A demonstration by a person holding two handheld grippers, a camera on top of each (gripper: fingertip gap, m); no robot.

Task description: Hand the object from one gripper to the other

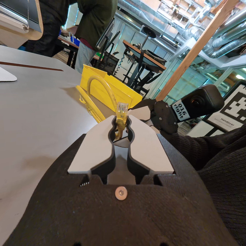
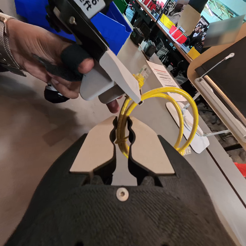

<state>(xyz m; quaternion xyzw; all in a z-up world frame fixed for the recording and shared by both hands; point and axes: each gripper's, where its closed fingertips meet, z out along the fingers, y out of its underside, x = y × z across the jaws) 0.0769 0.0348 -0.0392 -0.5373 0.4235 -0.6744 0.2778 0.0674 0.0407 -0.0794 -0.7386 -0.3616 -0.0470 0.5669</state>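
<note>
Both grippers are on the same yellow patch cable [image 2: 159, 91], coiled and tied with a thin twist tie, held in the air above the grey tabletop [image 1: 40, 106]. The left hand-held gripper [image 1: 120, 119] has its jaws nearly shut on the cable's yellow strain boot, just behind the clear plug [image 1: 121, 107]; the plug stands up past the fingertips, roughly along the finger axis. From there the cable arcs up and away and drops behind the gripper. In the right wrist view, the right hand-held gripper [image 2: 121, 119] has its jaws drawn in narrow around the bundled strands near the twist tie [image 2: 121, 139]. The strands run lengthwise through the slot, roughly in line with the fingers. Contact of both pads cannot be confirmed; the cable fills most of the gap, so I read it as gripped. The left hand-held gripper enters that view from the upper left, its tip just beyond the right fingertips, so the two grasp points sit close together on the cable, apart but near. The loop [image 2: 186, 119] hangs out to the right of the right gripper, with the second plug [image 2: 186, 151] at its bottom end. Judgement: the handover is at its double-hold stage. The next move turns on the boot lying nearly straight in the left jaws, so opening them should free it cleanly. A yellow bin [image 1: 106, 85] stands on the tabletop behind the cable.
</note>
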